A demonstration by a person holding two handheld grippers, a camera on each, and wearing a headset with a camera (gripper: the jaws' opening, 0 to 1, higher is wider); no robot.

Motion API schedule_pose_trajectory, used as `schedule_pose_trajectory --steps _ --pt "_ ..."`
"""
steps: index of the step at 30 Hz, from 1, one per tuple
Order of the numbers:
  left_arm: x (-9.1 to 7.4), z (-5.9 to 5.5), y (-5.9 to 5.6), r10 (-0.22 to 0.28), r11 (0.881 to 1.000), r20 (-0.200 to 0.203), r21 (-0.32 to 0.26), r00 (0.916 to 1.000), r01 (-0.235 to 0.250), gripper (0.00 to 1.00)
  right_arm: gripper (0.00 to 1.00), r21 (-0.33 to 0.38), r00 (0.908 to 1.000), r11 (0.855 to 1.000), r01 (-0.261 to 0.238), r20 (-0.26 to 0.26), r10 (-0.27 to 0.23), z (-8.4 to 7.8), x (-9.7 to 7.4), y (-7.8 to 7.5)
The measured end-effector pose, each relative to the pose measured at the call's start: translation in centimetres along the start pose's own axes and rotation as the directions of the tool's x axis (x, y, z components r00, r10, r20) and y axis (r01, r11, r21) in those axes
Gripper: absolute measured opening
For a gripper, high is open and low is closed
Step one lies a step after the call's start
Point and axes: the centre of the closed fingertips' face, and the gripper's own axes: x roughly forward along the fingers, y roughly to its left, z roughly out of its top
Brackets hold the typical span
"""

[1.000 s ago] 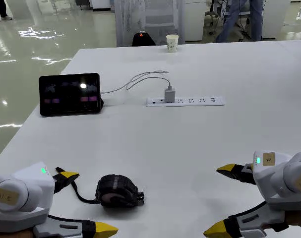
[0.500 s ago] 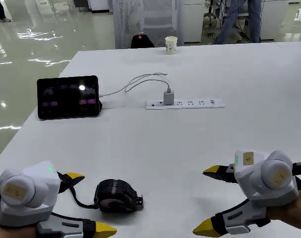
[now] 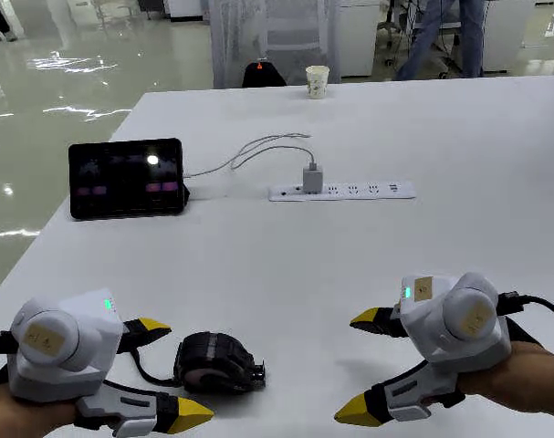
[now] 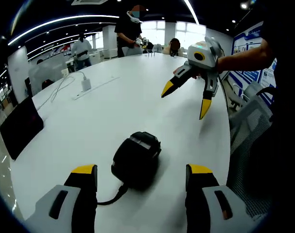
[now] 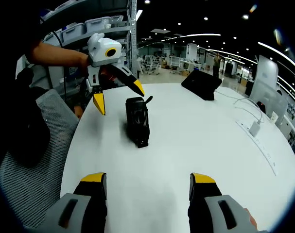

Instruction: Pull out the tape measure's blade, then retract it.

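**Q:** Head view: where is the tape measure?
**A:** The black tape measure (image 3: 217, 362) lies on the white table (image 3: 350, 246), just ahead of the left gripper (image 3: 178, 370), whose jaws are wide. The right gripper (image 3: 351, 367), jaws also wide, is well apart from it.

**Q:** Left gripper view?
**A:** The tape measure sits between the spread yellow tips, its cord trailing toward the camera. The right gripper is beyond.

**Q:** Right gripper view?
**A:** Jaws spread over bare table. The tape measure lies ahead, beside the left gripper.
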Motion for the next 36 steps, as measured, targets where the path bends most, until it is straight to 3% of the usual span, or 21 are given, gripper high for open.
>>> schedule_pose_trajectory --steps 24,36 --pt "1.7 -0.4 1.1 -0.023 0.998 -0.060 0.052 0.9979 0.026 0.53 0.54 -0.025 0.9973 0.997 -0.074 -0.003 0.074 1.5 4.6 0.3" --pt "2.0 -0.6 1.3 -0.042 0.996 -0.070 0.077 0.9967 0.048 0.40 0.45 -0.067 0.9941 0.992 -0.108 -0.001 0.109 2.1 6.1 0.9"
